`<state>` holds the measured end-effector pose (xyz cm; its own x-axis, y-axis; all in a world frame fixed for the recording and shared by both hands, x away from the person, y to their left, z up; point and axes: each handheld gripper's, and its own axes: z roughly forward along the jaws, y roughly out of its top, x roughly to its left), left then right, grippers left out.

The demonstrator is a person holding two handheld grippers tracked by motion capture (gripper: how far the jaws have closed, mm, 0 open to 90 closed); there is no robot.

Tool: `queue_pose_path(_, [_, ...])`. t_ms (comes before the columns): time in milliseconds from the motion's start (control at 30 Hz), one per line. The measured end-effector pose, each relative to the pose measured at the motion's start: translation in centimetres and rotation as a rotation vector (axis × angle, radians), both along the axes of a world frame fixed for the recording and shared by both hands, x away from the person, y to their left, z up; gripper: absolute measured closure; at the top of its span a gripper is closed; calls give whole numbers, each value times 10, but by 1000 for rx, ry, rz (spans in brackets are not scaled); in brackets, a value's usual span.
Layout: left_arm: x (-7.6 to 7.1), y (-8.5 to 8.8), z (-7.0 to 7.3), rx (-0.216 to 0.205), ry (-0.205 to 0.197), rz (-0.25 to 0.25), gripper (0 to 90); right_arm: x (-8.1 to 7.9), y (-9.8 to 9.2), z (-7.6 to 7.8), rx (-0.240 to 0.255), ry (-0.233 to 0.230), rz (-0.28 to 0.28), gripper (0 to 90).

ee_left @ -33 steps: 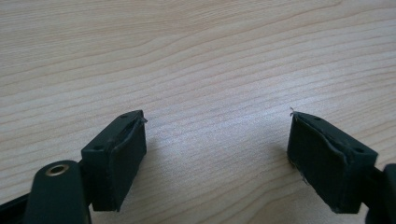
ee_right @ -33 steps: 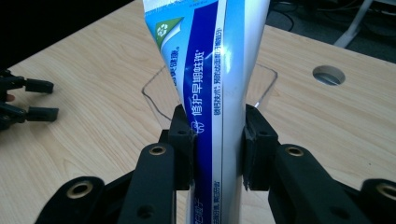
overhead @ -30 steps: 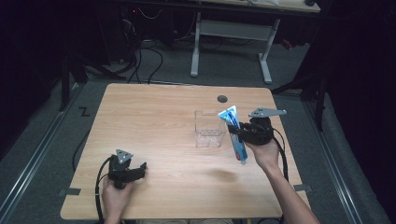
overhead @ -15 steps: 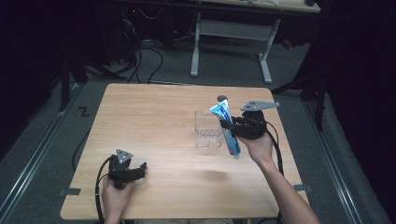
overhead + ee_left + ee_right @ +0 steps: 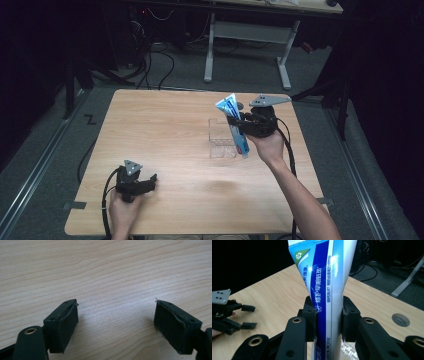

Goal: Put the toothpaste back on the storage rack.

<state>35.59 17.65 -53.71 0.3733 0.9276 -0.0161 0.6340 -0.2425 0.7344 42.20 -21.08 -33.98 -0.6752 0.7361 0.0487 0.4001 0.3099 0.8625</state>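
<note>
I had the right gripper (image 5: 239,125) clamped on the toothpaste tube (image 5: 235,125), its 2 pads pressed against the tube's sides. The tube stood tilted above the clear plastic box (image 5: 220,141), on the right half of the wooden table (image 5: 165,130), with its flat crimped end up and toward the far side. My left gripper (image 5: 150,181) sat low at the near left of the table, well apart from the box, its jaws spread wide over bare wood with nothing between them.
</note>
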Motion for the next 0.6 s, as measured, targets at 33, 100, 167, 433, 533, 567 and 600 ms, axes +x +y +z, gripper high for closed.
queue_pose_path(33, [0,0,0,0,0,0,198,1,1,1,1,-1,-2,704])
queue_pose_path(100, [0,0,0,1,0,-1,198,6,3,2,0,-5,-5,703])
queue_pose_path(167, [0,0,0,1,0,-1,198,10,4,3,0,-9,-13,703])
queue_pose_path(433, [0,0,0,1,0,-1,198,23,8,6,15,-8,-31,702])
queue_pose_path(533, [0,0,0,0,0,0,198,28,8,6,32,-13,-37,702])
queue_pose_path(567, [0,0,0,0,-1,0,198,29,8,5,35,-9,-42,702])
queue_pose_path(600, [0,0,0,1,0,-1,198,31,8,5,43,-5,-46,702])
